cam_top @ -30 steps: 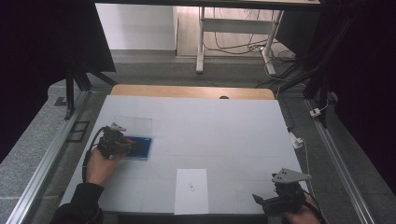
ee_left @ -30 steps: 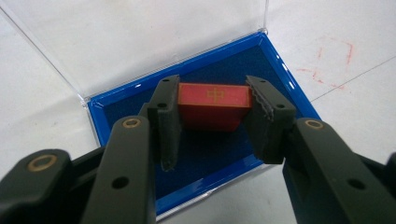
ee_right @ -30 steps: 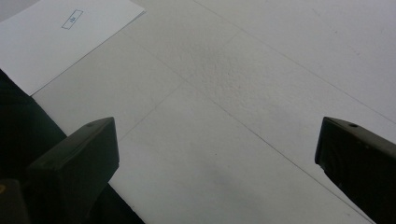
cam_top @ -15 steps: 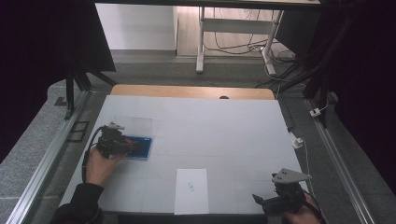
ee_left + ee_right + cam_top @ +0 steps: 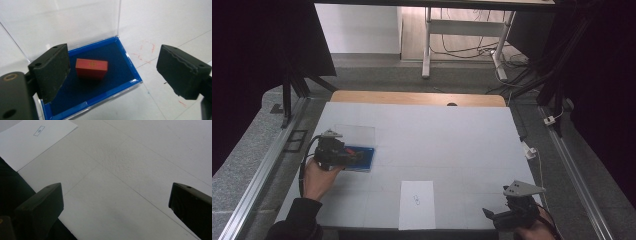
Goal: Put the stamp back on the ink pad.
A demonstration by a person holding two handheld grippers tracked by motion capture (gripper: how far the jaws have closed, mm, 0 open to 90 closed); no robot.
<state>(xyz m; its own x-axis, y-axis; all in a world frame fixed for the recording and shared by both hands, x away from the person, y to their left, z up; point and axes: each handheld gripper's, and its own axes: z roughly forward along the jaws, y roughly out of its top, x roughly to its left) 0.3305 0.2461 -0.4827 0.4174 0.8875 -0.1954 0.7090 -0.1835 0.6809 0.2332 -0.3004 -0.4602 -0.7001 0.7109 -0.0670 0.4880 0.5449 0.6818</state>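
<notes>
A small case with a blue lining (image 5: 117, 82) lies on the white table, its clear lid (image 5: 67, 22) standing open behind it. A red block (image 5: 91, 68) rests flat inside the case. My left gripper (image 5: 113, 60) hovers over the case's near side; its jaws have just been opening and now stand wide apart with nothing pressed between them. From above, the left gripper (image 5: 357, 156) sits at the left edge of the blue case (image 5: 364, 159). My right gripper (image 5: 491, 215) rests open at the front right with bare table between its jaws (image 5: 115, 195).
A white sheet of paper (image 5: 417, 204) with a small printed mark lies at the table's front middle, also visible as the sheet of paper (image 5: 32, 140) at the upper left of the right gripper view. Metal rails (image 5: 259, 175) run along both table sides.
</notes>
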